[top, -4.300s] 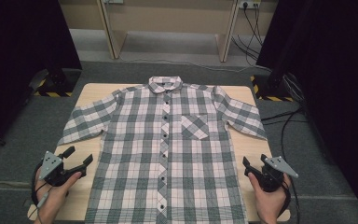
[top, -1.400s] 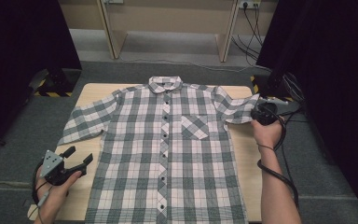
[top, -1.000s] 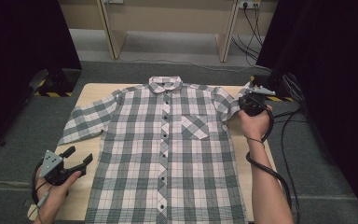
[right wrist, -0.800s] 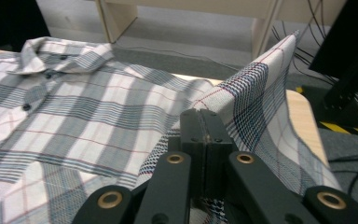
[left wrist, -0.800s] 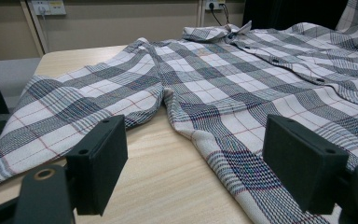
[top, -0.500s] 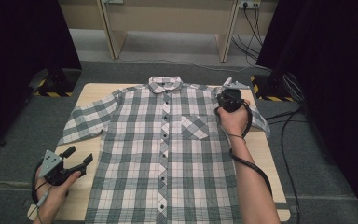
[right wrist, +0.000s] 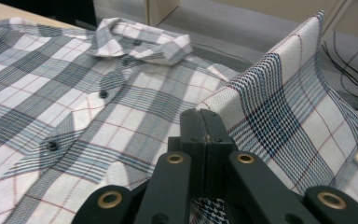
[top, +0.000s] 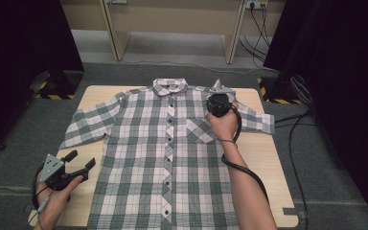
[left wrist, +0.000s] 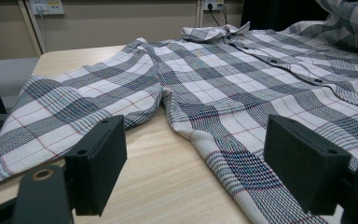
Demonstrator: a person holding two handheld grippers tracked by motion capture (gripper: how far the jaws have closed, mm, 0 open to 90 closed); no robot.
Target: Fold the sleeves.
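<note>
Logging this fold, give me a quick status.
Right gripper shut on plaid shirt sleeve fabric, lifted over its chest. Left gripper open, jaws empty, by the hem. Nothing in the way.

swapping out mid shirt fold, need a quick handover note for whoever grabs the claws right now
Right claw: shut on the shirt's right sleeve, lifted and carried in over the chest, near the pocket.
Left claw: open, holding nothing, resting at the table's near left corner beside the hem.
Shirt: buttoned, face up, flat on the table, collar at the far edge. Left sleeve spread out flat.
Done: right sleeve picked up and partly folded inward.
Left: lay that sleeve down across the body and release, likely fold the left sleeve in, then fold the body.
</note>
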